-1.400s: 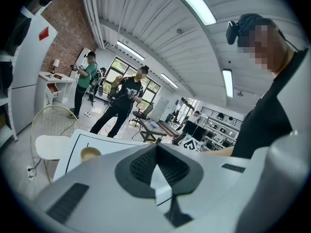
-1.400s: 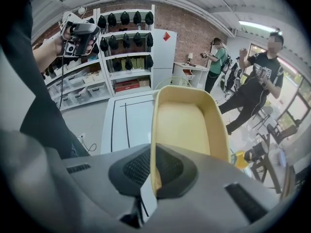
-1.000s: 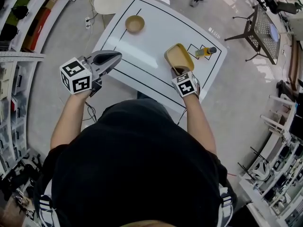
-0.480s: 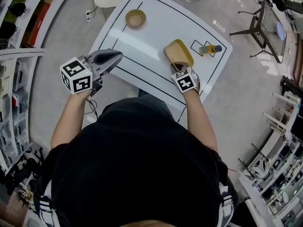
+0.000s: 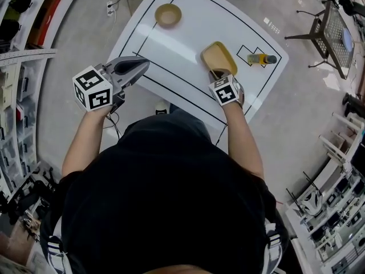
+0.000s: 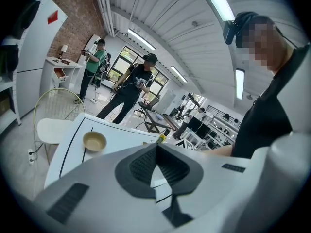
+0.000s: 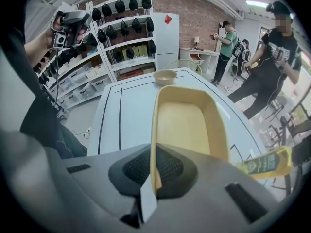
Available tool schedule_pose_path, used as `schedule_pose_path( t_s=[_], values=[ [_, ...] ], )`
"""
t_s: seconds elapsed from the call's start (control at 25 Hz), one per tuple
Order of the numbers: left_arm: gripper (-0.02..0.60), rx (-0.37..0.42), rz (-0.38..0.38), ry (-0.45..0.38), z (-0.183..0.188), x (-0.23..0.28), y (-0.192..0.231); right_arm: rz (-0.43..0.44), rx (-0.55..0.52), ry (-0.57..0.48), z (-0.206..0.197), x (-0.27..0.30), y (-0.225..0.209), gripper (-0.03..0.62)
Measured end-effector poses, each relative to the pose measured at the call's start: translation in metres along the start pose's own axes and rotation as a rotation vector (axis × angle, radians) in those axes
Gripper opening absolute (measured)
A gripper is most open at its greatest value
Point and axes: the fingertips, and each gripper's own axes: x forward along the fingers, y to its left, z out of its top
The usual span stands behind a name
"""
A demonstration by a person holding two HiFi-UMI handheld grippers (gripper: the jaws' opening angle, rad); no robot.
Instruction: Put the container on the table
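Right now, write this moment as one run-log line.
container: over table, contact unclear | right gripper: shut on its rim | left gripper: shut, empty

the head camera looks steeply down from above the person [image 5: 165,198] onto the white counter [image 5: 188,33], taking in most of it. the left claw [image 6: 156,152] camera looks almost level across the counter to the bowl [image 6: 94,141] near its far edge. the right claw [image 7: 153,164] camera tilts down, close over the yellow container [image 7: 189,120]. all three share counter and bowl.
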Motion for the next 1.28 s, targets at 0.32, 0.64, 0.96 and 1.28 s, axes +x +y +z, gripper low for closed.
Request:
schedule_pose_path(
  t_s=[0.32, 0.64, 0.96, 1.28],
  values=[
    [0.006, -0.019, 0.009, 0.013, -0.004, 0.003, 0.011, 0.009, -0.001, 0.030, -0.004, 0.017, -0.007, 0.008],
    [0.006, -0.038, 0.018, 0.027, -0.012, 0.006, 0.018, 0.021, -0.025, 0.048, -0.006, 0.034, -0.008, 0.008],
    [0.006, -0.054, 0.015, 0.038, -0.017, 0.014, 0.020, 0.028, -0.035, 0.057, -0.009, 0.043, -0.011, 0.008],
    [0.006, -0.061, 0.013, 0.044, -0.021, 0.023, 0.019, 0.034, -0.047, 0.068, -0.015, 0.052, -0.010, 0.008]
  ],
)
